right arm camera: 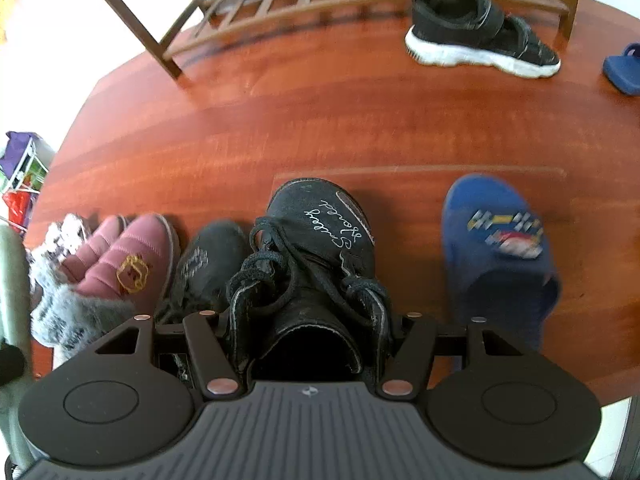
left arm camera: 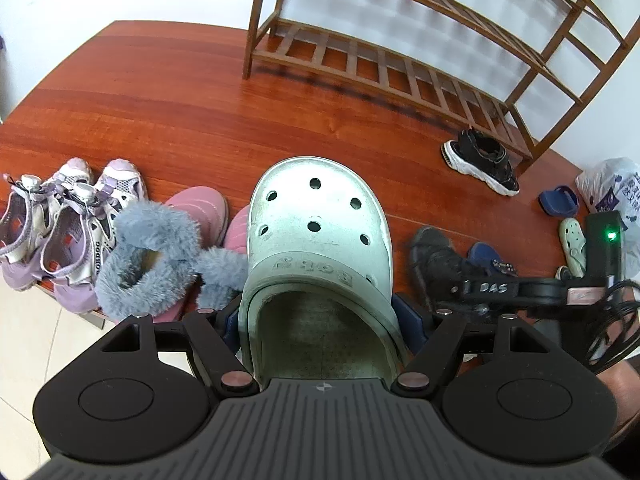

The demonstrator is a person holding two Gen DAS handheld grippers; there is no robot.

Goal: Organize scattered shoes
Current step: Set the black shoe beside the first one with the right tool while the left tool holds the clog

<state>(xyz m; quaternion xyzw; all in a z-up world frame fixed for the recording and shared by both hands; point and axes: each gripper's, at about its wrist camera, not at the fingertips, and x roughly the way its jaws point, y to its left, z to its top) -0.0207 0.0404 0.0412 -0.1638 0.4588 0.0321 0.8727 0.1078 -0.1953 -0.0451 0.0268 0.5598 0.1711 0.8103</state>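
The left gripper (left arm camera: 320, 316) holds a pale green foam clog with round holes (left arm camera: 318, 232), its two sides squeezing the back part of the clog. The clog's toe points at the brown wooden shoe rack (left arm camera: 400, 60) by the white wall. The right gripper (right arm camera: 316, 320) is closed around a black lace-up boot with white writing on it (right arm camera: 320, 248), gripping it near the ankle.

Just left of the clog sit pink padded slippers with grey fluffy trim (left arm camera: 192, 216), and next to those a pair of purple and white strappy sandals (left arm camera: 68, 216). Beside the boot lies a blue slipper with a colourful patch (right arm camera: 496, 248). A black sneaker with a white sole (right arm camera: 480, 36) rests on the red-brown wooden floor (right arm camera: 320, 120) near the rack.
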